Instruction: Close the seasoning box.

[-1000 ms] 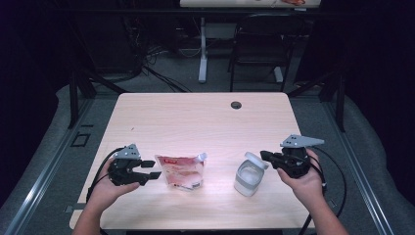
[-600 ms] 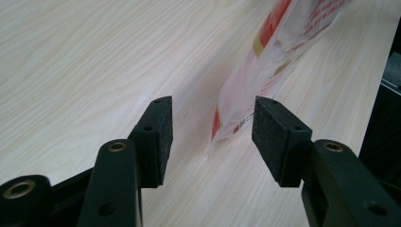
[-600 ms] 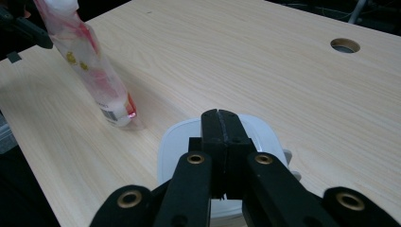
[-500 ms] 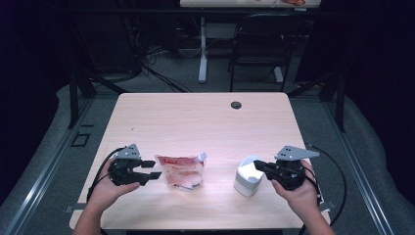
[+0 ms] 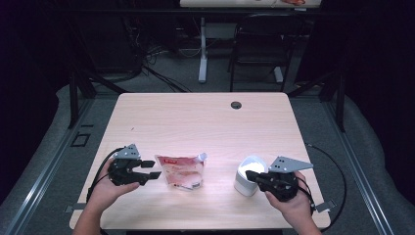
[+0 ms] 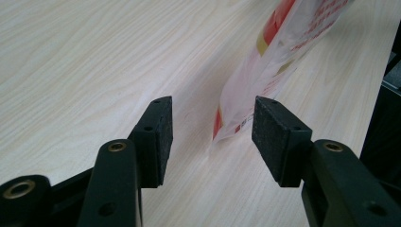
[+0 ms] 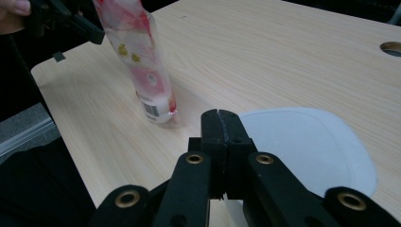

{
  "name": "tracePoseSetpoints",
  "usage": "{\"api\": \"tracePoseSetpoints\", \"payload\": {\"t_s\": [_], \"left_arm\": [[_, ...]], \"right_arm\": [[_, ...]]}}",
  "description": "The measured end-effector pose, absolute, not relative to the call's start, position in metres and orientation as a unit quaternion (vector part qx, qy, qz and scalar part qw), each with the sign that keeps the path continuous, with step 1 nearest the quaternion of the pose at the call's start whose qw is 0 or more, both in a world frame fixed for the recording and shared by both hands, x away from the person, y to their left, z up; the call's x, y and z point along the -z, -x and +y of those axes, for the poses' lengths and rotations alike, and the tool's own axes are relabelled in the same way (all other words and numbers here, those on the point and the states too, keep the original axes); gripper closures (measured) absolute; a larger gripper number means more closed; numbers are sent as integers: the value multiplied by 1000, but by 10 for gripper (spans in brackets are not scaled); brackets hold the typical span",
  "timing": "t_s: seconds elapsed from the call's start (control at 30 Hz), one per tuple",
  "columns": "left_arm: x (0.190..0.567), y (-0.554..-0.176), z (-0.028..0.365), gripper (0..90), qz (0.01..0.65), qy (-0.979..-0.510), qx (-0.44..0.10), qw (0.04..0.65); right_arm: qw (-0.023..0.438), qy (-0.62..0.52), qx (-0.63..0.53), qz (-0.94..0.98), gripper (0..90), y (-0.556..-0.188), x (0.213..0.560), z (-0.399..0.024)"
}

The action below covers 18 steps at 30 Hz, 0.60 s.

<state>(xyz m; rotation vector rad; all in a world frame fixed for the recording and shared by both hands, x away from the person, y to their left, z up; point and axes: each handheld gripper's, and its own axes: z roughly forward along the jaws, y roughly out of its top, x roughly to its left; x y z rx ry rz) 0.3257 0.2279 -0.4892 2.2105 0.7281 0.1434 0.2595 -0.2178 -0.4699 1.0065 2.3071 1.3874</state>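
Observation:
A red and white pouch lies flat on the wooden table, left of centre near the front. My left gripper rests just left of it, open; the pouch has its corner just ahead of the gap between the pads, which do not touch it. A white lidded container stands at the front right. My right gripper is shut, its tips over the container's right rim. In the right gripper view the shut jaws of my right gripper sit above the white lid, with the pouch beyond.
A round cable hole sits at the table's far edge. Cables trail from both grippers over the front corners. A desk leg and chair stand on the dark floor behind the table. The other hand's gripper appears at the top left of the right gripper view.
My right gripper has sunk and slid left and toward the front, ending against the white container's top. The left gripper, the pouch and the container have stayed put.

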Motion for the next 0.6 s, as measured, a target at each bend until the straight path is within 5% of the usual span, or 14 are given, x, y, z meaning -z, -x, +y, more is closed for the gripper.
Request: {"api": "tracePoseSetpoints", "payload": {"t_s": [0.37,0.6], "left_arm": [[490,-326,229,490,288,-873,-56,390],[490,-327,232,486,293,-872,-59,389]], "right_arm": [[122,-322,-476,809,875,-251,490,-204],[107,-320,-478,811,744,-250,500,-202]]}}
